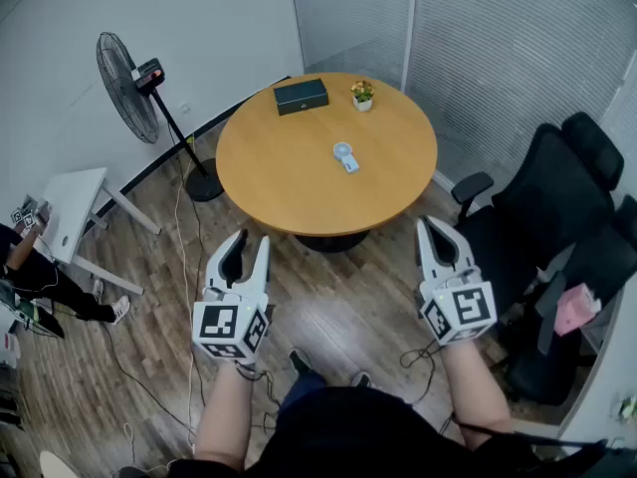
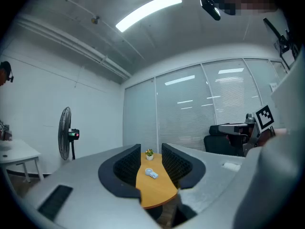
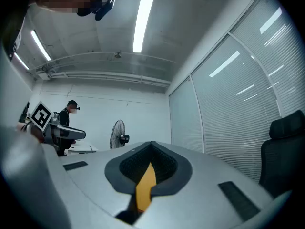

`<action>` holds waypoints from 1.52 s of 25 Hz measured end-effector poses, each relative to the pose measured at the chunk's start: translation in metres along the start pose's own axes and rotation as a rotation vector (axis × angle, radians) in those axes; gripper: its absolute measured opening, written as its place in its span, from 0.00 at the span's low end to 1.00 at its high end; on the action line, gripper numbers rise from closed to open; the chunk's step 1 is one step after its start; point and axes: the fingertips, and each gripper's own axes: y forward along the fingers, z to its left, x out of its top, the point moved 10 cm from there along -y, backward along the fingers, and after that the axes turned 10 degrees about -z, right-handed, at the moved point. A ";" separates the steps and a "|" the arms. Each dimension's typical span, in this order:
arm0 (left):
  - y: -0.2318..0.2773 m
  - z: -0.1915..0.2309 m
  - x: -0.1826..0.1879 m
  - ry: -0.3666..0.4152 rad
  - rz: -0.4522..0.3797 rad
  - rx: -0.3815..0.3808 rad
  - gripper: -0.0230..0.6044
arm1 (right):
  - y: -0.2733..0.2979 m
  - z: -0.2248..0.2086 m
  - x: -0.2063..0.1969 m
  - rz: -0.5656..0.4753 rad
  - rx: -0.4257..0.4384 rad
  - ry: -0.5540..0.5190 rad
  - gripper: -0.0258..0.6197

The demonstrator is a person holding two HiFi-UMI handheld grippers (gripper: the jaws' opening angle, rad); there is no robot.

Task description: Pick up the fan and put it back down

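A small white handheld fan (image 1: 343, 155) lies near the middle of the round wooden table (image 1: 289, 182). In the left gripper view the small fan (image 2: 151, 172) shows far off on the table (image 2: 155, 194), framed by the jaws. My left gripper (image 1: 250, 247) hangs over the floor short of the table's near edge, jaws apart and empty. My right gripper (image 1: 427, 227) is held at the same distance on the right, jaws together with nothing in them. In its own view the right gripper (image 3: 151, 145) shows only a sliver of table (image 3: 145, 187).
A black box (image 1: 301, 96) and a small potted plant (image 1: 362, 94) sit at the table's far side. A tall standing fan (image 1: 129, 86) is at the left wall, with a white desk (image 1: 70, 207) near it. Black office chairs (image 1: 557, 197) crowd the right. Cables lie on the floor.
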 end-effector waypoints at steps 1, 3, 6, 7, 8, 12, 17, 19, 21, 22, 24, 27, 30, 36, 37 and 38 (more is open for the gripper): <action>-0.003 -0.003 0.003 0.004 -0.003 -0.001 0.25 | -0.004 0.000 0.003 -0.001 -0.003 -0.001 0.04; -0.008 -0.007 0.009 0.011 -0.007 -0.001 0.25 | -0.011 0.001 0.007 -0.004 -0.006 -0.003 0.04; -0.014 -0.008 0.014 0.013 -0.009 0.006 0.25 | -0.015 0.004 0.011 -0.008 -0.002 -0.003 0.04; -0.015 -0.009 0.015 0.012 -0.008 0.009 0.25 | -0.015 0.005 0.012 -0.011 0.000 -0.002 0.04; -0.016 -0.009 0.014 0.012 -0.007 0.012 0.25 | -0.016 0.005 0.012 -0.015 -0.001 0.001 0.04; -0.021 -0.009 0.014 0.008 -0.019 0.024 0.25 | -0.016 0.003 0.011 -0.043 -0.024 0.024 0.06; -0.026 0.000 0.016 0.025 -0.028 0.060 0.39 | -0.008 0.005 0.006 -0.021 -0.019 0.031 0.34; -0.026 0.004 0.014 0.021 -0.018 0.068 0.42 | -0.005 0.006 0.003 -0.018 -0.014 0.038 0.36; -0.028 0.008 0.010 0.016 -0.010 0.075 0.43 | -0.001 0.008 -0.001 -0.014 -0.008 0.039 0.37; -0.028 0.011 0.007 0.016 -0.004 0.078 0.43 | 0.001 0.008 -0.004 -0.012 -0.008 0.039 0.38; -0.028 0.020 0.001 0.014 0.009 0.078 0.43 | 0.007 0.010 -0.009 -0.005 -0.019 0.044 0.38; -0.018 0.044 -0.008 -0.003 0.018 0.072 0.43 | 0.024 0.015 -0.017 0.009 -0.044 0.046 0.38; 0.002 0.072 -0.014 -0.026 0.013 0.059 0.43 | 0.048 0.019 -0.023 0.016 -0.065 0.040 0.38; 0.042 0.142 -0.029 -0.058 0.003 0.025 0.43 | 0.105 0.035 -0.034 0.027 -0.123 0.016 0.37; 0.047 0.154 -0.033 -0.065 0.002 0.022 0.43 | 0.113 0.040 -0.035 0.029 -0.130 0.007 0.37; 0.053 0.166 -0.036 -0.073 0.001 0.019 0.43 | 0.121 0.044 -0.037 0.030 -0.137 -0.005 0.37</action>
